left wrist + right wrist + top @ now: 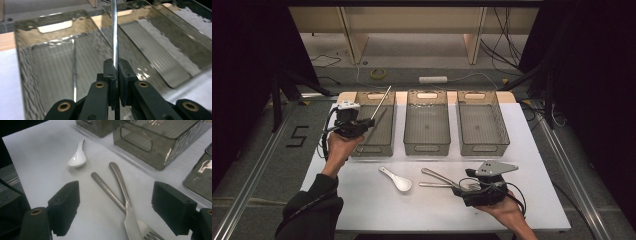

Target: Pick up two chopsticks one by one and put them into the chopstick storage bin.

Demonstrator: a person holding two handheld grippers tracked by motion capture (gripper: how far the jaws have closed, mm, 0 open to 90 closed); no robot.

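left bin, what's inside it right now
One metal chopstick lies inside the left bin, slanting along its ribbed floor. A second chopstick, clamped in the left gripper, is poised above it. The near end of the floor is hidden behind the gripper and hand.

Left gripper [362, 124]: fingers [110, 70] pressed together, a thin rod pinched between them and standing past the tips.
Right gripper [472, 187]: fingers [65, 205] spread wide, nothing touching them.

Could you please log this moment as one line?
left tool: shut on thin metal chopstick | over left smoky plastic bin | right tool: open over crossed steel forks
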